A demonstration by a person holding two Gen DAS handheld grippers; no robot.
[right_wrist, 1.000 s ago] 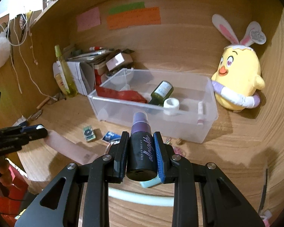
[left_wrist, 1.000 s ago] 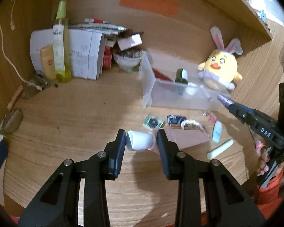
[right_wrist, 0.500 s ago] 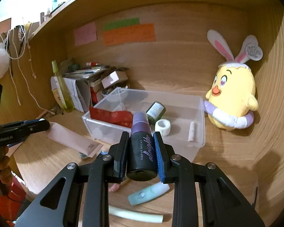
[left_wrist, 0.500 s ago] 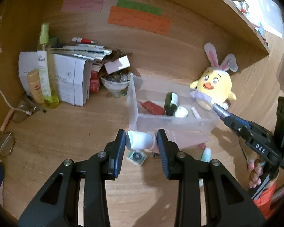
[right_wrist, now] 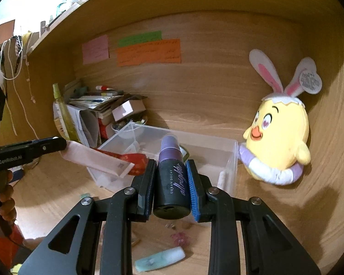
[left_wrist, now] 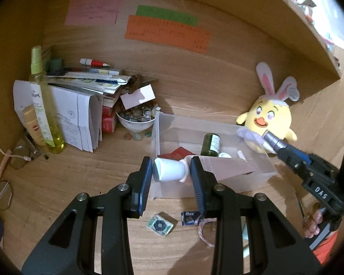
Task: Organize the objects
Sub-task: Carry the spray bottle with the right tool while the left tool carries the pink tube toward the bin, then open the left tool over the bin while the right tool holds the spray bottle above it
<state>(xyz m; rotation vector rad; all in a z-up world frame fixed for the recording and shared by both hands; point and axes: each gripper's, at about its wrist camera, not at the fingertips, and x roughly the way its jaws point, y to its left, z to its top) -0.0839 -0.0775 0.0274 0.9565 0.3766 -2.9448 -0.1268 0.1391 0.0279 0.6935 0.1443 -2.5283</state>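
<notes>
Fingers of the left gripper (left_wrist: 171, 173) pinch a pink tube (left_wrist: 227, 167) by its white cap, holding it level over the near edge of the clear plastic bin (left_wrist: 162, 123). Those of the right gripper (right_wrist: 171, 183) clamp a dark spray bottle (right_wrist: 172, 181) with a purple top, held above the desk just before the same bin. Inside lie a green bottle (left_wrist: 210, 144) and a red packet (left_wrist: 176, 154). Beside the bin sits a yellow chick plush (right_wrist: 279, 137).
</notes>
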